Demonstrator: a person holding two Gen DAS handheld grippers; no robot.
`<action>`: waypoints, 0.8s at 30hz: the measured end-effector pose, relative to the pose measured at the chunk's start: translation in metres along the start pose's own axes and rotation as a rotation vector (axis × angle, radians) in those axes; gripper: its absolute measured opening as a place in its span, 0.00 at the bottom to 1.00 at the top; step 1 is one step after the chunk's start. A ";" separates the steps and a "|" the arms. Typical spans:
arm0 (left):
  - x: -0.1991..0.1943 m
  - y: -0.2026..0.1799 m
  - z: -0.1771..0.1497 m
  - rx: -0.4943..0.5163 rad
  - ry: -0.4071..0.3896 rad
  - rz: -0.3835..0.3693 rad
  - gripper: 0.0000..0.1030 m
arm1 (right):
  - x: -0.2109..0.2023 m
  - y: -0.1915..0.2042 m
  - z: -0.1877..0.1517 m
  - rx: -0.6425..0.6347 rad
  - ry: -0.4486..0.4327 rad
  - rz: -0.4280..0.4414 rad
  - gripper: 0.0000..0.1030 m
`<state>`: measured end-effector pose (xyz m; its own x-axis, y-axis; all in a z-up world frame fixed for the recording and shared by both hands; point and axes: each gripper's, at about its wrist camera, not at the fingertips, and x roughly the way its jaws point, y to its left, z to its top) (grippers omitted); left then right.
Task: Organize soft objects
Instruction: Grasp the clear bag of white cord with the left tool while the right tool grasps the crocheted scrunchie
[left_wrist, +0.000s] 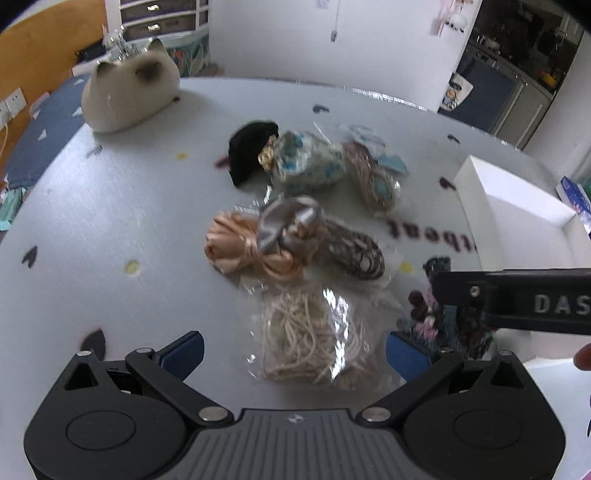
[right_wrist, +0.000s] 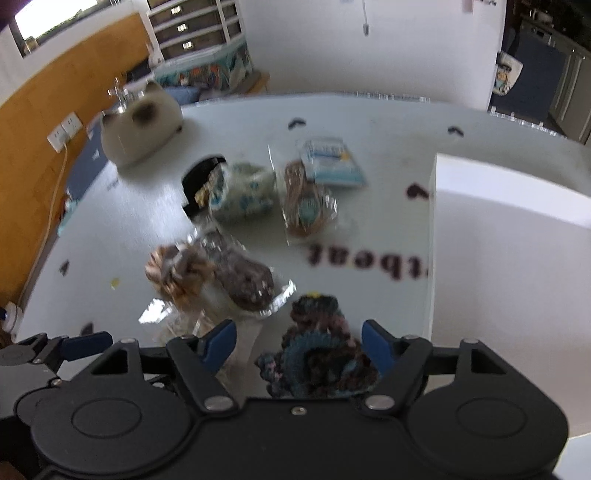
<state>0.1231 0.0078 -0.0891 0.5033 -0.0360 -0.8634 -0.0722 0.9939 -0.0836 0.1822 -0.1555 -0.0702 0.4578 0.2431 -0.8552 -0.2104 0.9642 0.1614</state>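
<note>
Your left gripper stands released over the bagged cream cord at the table's near edge. Your right gripper, also released, straddles the dark crocheted piece just left of the white box.

A white table scattered with small dark and yellow printed shapes carries dark lettering across its surface. Beyond its far edge stands a white wall. To the left runs an orange wall panel with white sockets, and drawers stand behind.
</note>
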 end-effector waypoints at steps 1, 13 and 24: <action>0.002 -0.001 -0.001 0.000 0.009 -0.003 1.00 | 0.003 0.000 -0.001 -0.001 0.012 -0.004 0.70; 0.015 -0.007 -0.001 0.013 0.048 -0.011 1.00 | 0.028 -0.002 -0.005 -0.053 0.096 -0.035 0.64; 0.024 -0.012 0.001 0.009 0.086 -0.026 0.80 | 0.027 -0.007 -0.006 -0.072 0.097 -0.048 0.42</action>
<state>0.1369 -0.0045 -0.1085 0.4289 -0.0706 -0.9006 -0.0516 0.9934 -0.1025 0.1913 -0.1565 -0.0973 0.3840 0.1825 -0.9051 -0.2538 0.9634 0.0866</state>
